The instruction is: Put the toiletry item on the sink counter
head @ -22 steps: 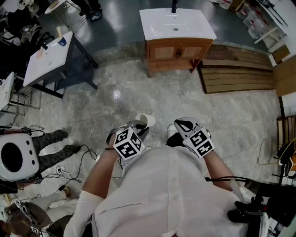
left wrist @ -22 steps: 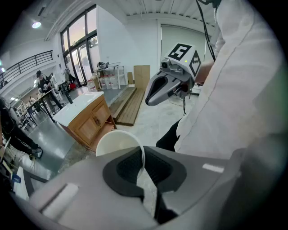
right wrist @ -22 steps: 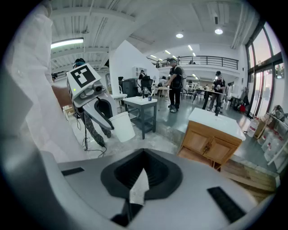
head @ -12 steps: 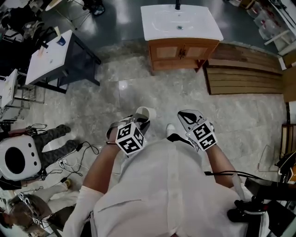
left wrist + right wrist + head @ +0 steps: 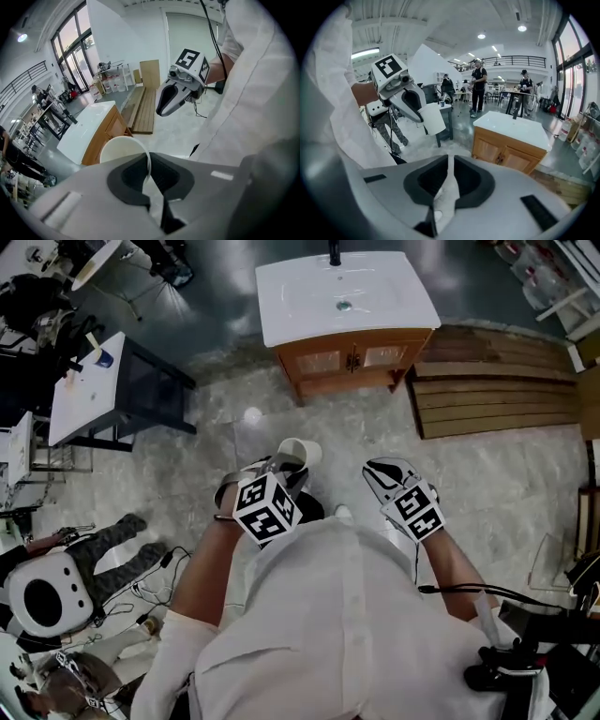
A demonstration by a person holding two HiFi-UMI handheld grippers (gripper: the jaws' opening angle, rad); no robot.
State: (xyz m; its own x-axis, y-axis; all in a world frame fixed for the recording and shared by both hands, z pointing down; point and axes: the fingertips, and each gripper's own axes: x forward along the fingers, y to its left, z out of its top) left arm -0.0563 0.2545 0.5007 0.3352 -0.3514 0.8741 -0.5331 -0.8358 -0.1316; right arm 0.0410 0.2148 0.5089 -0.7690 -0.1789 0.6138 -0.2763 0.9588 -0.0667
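Observation:
A white cup (image 5: 300, 452) is the toiletry item; my left gripper (image 5: 289, 472) is shut on its rim and holds it in front of the person's body. In the left gripper view the thin wall of the cup (image 5: 123, 151) sits pinched between the jaws. My right gripper (image 5: 380, 472) is shut with nothing in it, level with the left one. The sink counter (image 5: 394, 296) is a white basin top on a wooden cabinet (image 5: 352, 358), some way ahead across the stone floor. The right gripper view shows the cup (image 5: 431, 119), the left gripper (image 5: 400, 92) and the sink counter (image 5: 511, 129).
A dark table with a white top (image 5: 94, 382) stands at the left. Wooden planks (image 5: 487, 381) lie right of the cabinet. A person's legs (image 5: 103, 540) and cables (image 5: 150, 587) lie on the floor at the left. People (image 5: 478, 89) stand beyond the counter.
Both grippers and the cup have come a little nearer to the sink cabinet, which now sits further left in the head view. The grip on the cup is unchanged.

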